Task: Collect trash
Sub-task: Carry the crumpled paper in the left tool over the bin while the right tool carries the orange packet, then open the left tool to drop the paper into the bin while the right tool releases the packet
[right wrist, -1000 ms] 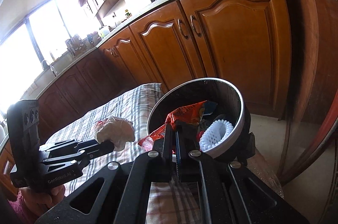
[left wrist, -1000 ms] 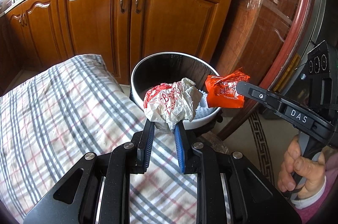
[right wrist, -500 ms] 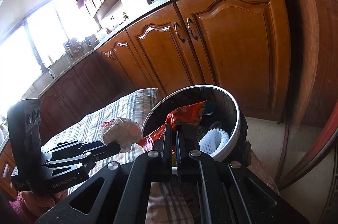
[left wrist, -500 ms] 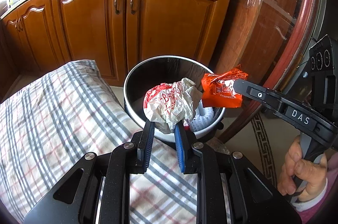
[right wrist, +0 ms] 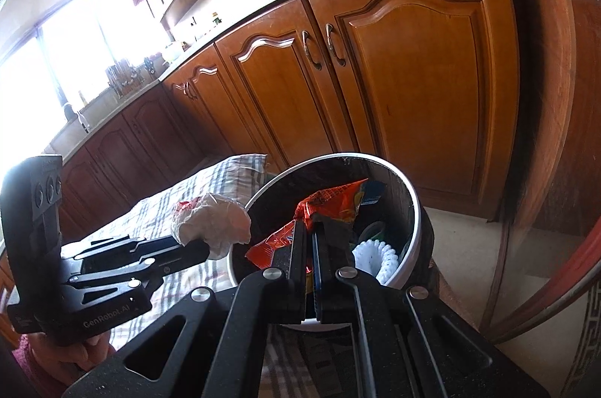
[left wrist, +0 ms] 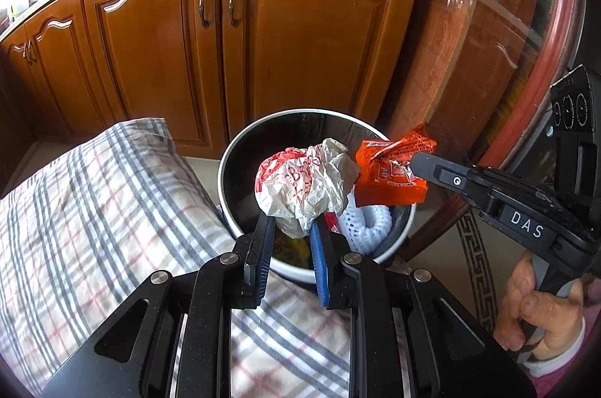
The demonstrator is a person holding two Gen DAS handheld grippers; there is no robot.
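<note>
Hovering over the trash bin [left wrist: 240, 150], a crumpled white wrapper [left wrist: 304, 184] is clamped in the left hand-held gripper [left wrist: 289, 229] and an orange packet [right wrist: 330, 206] in the right hand-held gripper [right wrist: 308, 229]; release is judged next.

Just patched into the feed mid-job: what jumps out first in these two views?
Two pieces of trash held over the round bin: the left claw is shut on a crumpled white-and-red wrapper above its opening, and the right claw pinches an orange snack packet beside it. White foam netting already lies inside, with the plaid cloth alongside.
</note>
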